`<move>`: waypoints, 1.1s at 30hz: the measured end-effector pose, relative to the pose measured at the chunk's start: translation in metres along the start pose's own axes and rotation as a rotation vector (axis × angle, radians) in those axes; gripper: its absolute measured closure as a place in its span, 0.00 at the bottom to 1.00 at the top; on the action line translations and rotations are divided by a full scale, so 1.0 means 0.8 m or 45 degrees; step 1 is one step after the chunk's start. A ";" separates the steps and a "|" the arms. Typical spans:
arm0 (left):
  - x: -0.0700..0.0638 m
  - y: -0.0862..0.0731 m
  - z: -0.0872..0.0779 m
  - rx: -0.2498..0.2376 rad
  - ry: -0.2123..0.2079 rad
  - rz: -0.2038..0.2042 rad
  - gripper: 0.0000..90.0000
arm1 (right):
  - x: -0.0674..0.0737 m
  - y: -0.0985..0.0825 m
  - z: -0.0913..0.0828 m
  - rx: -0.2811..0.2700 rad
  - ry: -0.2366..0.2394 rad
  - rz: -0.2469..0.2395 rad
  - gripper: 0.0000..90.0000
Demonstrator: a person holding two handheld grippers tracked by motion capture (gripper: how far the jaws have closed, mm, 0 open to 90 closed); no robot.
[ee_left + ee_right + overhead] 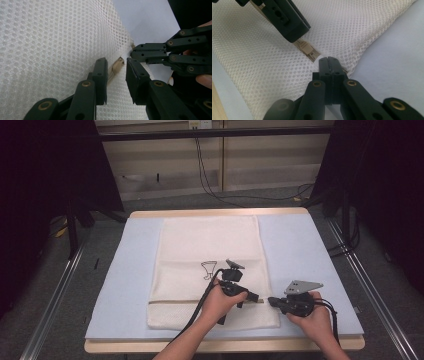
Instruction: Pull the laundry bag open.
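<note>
A white mesh bag (210, 250) lies flat on a pale blue mat (300, 245), with a beige zipper (175, 302) running across its near end. My left gripper (255, 297) points right along the zipper. Its jaws stand apart on either side of the beige zipper pull (118, 65), and the pads do not press on it. My right gripper (272, 301) faces it from the right and is shut on the bag's edge at the zipper's end (329, 62). The zipper pull (308, 50) lies just beyond its tips, under one of the left gripper's fingers (287, 20).
The mat covers a wooden table (220, 213) whose front edge runs just below both hands. A small black outline mark (209, 268) sits on the bag behind the left gripper. Metal rails (55, 295) flank the table, and cables (210, 180) trail on the floor behind.
</note>
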State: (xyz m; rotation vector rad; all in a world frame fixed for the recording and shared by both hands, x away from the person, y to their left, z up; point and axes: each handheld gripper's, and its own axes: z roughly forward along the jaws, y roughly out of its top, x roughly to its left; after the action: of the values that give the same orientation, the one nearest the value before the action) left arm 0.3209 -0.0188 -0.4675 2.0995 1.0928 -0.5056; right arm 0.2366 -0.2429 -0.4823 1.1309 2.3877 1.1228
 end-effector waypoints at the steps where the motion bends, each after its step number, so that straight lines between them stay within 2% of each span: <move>1: -0.002 0.000 0.001 -0.021 -0.007 -0.029 0.78 | 0.000 0.000 0.000 -0.001 0.000 -0.003 1.00; 2: 0.000 0.001 -0.002 -0.001 -0.008 0.009 0.77 | 0.000 0.000 0.000 -0.001 -0.002 -0.001 1.00; 3: -0.001 0.001 -0.003 0.000 -0.002 0.016 0.78 | 0.000 0.000 0.000 -0.001 -0.001 -0.001 1.00; 4: -0.004 0.001 -0.003 -0.016 -0.007 -0.012 0.80 | 0.000 0.000 0.000 -0.001 0.000 0.000 1.00; 5: -0.006 0.002 -0.002 -0.013 -0.023 -0.018 0.80 | 0.000 0.000 0.000 -0.001 -0.001 0.002 1.00; 7: -0.005 0.003 0.000 0.022 -0.015 -0.010 0.79 | -0.001 0.000 0.000 0.000 0.002 0.000 1.00; 8: -0.004 0.003 0.003 0.036 -0.035 -0.010 0.79 | -0.001 0.000 0.000 -0.001 0.004 0.000 1.00; 10: 0.000 0.002 0.009 0.068 -0.009 -0.015 0.79 | -0.001 0.000 0.000 -0.001 0.004 0.006 1.00; 11: 0.001 0.002 0.011 0.069 0.004 -0.022 0.80 | -0.001 -0.001 0.000 -0.005 0.008 0.011 1.00; 13: 0.001 0.003 0.013 0.063 -0.021 -0.049 0.79 | 0.000 -0.001 0.000 -0.006 0.005 0.011 1.00; 16: 0.001 0.003 0.017 0.059 -0.017 -0.047 0.80 | -0.001 -0.001 0.000 -0.007 0.003 0.013 1.00; 17: 0.001 0.003 0.019 0.058 -0.023 -0.042 0.84 | -0.001 -0.001 0.001 -0.011 0.005 0.014 1.00; 19: 0.002 0.004 0.022 0.045 -0.028 -0.069 0.86 | -0.002 -0.001 0.001 -0.012 0.007 0.016 1.00; 21: 0.002 0.004 0.022 0.054 -0.025 -0.057 0.87 | -0.001 -0.001 0.001 -0.012 0.005 0.017 1.00; 22: 0.001 0.004 0.022 0.063 -0.010 -0.049 0.91 | -0.001 -0.001 0.001 -0.011 0.002 0.016 1.00; 23: 0.002 0.004 0.024 0.049 -0.028 -0.054 0.93 | -0.001 -0.001 0.001 -0.009 0.000 0.015 1.00; 25: 0.001 0.004 0.023 0.032 -0.021 -0.066 0.95 | -0.001 -0.001 0.001 -0.009 -0.001 0.011 1.00; 26: 0.002 0.005 0.021 0.052 -0.039 -0.055 0.96 | -0.001 -0.001 0.001 -0.009 -0.001 0.017 1.00; 27: 0.002 0.005 0.020 0.053 -0.020 -0.036 0.97 | -0.001 -0.001 0.001 -0.008 -0.001 0.015 1.00; 29: 0.002 0.006 0.018 0.070 -0.035 -0.035 0.97 | 0.001 0.000 0.001 0.002 -0.008 0.010 1.00; 32: 0.002 0.006 0.018 0.060 -0.043 -0.060 0.97 | 0.002 0.001 0.002 0.003 -0.012 -0.014 1.00; 33: 0.003 0.006 0.017 0.075 -0.041 -0.029 0.97 | 0.002 0.001 0.001 0.003 -0.011 -0.016 1.00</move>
State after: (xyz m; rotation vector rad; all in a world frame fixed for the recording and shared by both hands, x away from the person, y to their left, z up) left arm 0.3263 -0.0293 -0.4759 2.1243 1.0963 -0.5871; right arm 0.2367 -0.2412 -0.4826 1.1179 2.3869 1.1088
